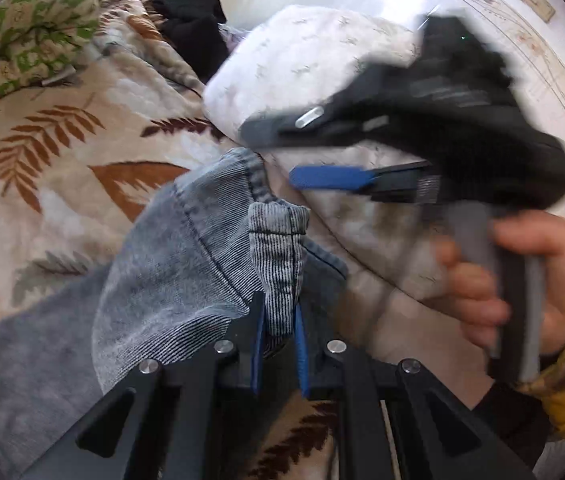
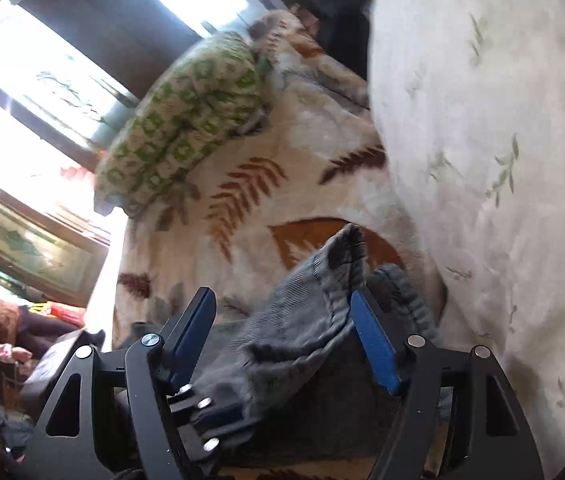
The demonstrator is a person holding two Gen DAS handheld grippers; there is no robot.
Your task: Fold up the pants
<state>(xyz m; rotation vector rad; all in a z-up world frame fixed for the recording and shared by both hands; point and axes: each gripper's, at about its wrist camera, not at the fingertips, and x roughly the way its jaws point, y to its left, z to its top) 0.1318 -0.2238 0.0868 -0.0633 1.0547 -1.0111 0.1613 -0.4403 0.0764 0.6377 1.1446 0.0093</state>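
From your left wrist camera, your left gripper (image 1: 279,332) has its blue fingers (image 1: 259,340) closed to a narrow gap on a bunched fold of the pants (image 1: 186,248), a grey-blue denim pair whose hem is lifted above the leaf-patterned blanket (image 1: 42,168) on the bed. Your right gripper (image 1: 322,178) shows here too, blurred and clear of the cloth, just beside the hem and in front of a white pillow (image 1: 322,48), with your right hand (image 1: 522,280) on its handle; a green patterned cushion (image 1: 22,40) lies well apart at the far edge. From the right wrist camera, the right fingers (image 2: 374,344) stand wide open, holding nothing, with a flap of denim draped loosely between them and its hem corner reaching past their tips. This looks like an early step, gathering the leg ends before the first fold. Your next move likely calls for closing the right fingers on that hem corner, near the left grip, so that both ends lift evenly; take the edge itself, not a loose bunch.
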